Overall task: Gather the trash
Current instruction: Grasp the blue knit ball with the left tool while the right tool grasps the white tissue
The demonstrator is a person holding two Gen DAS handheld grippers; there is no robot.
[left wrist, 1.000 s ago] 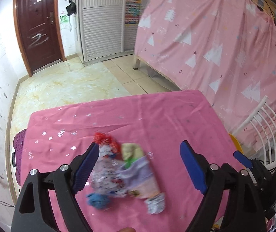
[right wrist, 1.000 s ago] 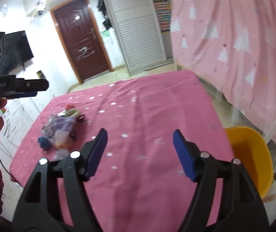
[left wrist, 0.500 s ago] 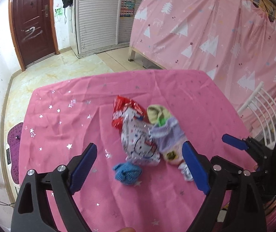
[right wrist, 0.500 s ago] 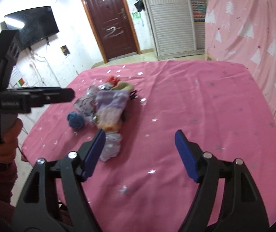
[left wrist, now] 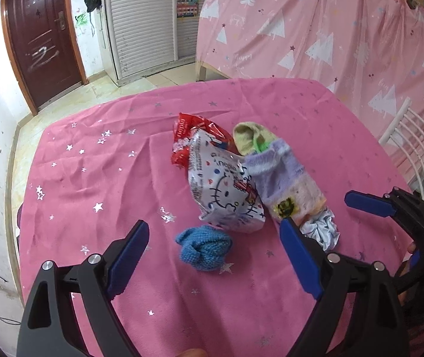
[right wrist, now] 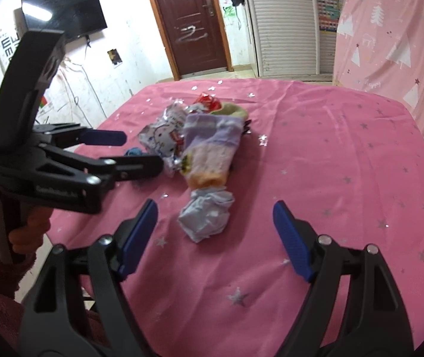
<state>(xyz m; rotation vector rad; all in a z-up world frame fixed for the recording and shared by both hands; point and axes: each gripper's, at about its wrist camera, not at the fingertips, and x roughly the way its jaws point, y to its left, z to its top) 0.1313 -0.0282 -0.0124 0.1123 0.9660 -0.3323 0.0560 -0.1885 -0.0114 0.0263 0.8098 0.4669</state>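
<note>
While both grippers have closed in on the pile over the last second, the left gripper [left wrist: 213,260] hangs with jaws open above the blue knit ball [left wrist: 203,249]. The right gripper [right wrist: 214,238], jaws open, frames the crumpled wrapper [right wrist: 206,216]. Beyond it, the purple sock [right wrist: 210,151] lies lengthwise, pointing away, beside the Hello Kitty packet [left wrist: 226,190].

Both wrist views look down closely — sharing the trash pile [left wrist: 241,178] [right wrist: 194,148].
</note>
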